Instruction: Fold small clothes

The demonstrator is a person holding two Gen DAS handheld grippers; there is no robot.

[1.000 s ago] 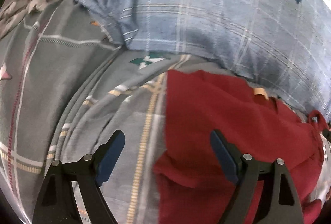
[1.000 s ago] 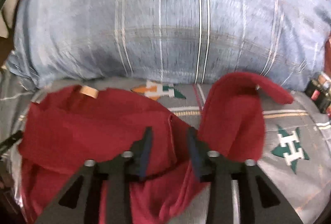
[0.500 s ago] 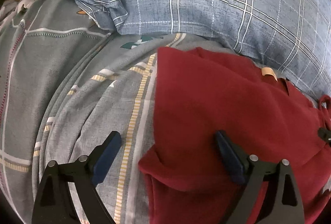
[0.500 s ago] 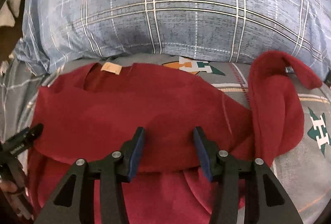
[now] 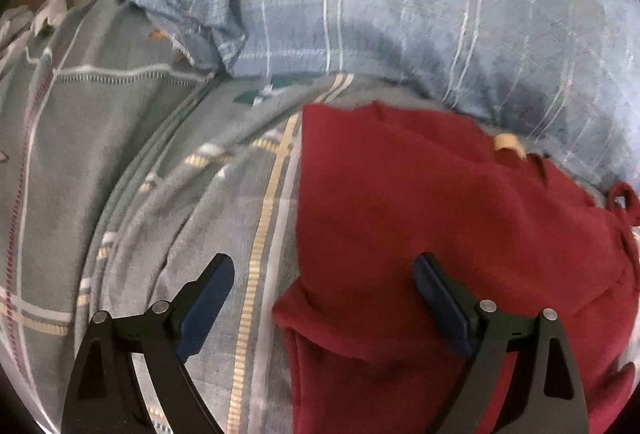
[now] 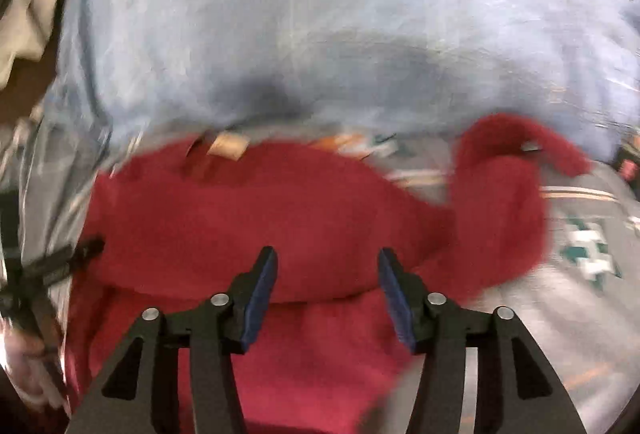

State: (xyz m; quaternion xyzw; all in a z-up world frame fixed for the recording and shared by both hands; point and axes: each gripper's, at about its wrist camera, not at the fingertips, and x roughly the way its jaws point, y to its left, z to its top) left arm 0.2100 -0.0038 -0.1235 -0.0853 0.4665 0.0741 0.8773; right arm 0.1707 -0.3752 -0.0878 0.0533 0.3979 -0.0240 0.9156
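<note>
Red knit garment (image 5: 440, 234) lies partly folded on the grey patterned bedsheet (image 5: 160, 173), its tan neck label (image 5: 506, 143) toward the blue plaid pillow (image 5: 400, 13) just behind it; in the blurred right wrist view one sleeve (image 6: 504, 201) curls up off to the right. Left gripper (image 5: 324, 286) has jaws wide apart, holding nothing, one blue pad over the sheet and the other over the garment's left edge. Right gripper (image 6: 328, 282) jaws are also apart, empty, above the folded edge mid-garment.
</note>
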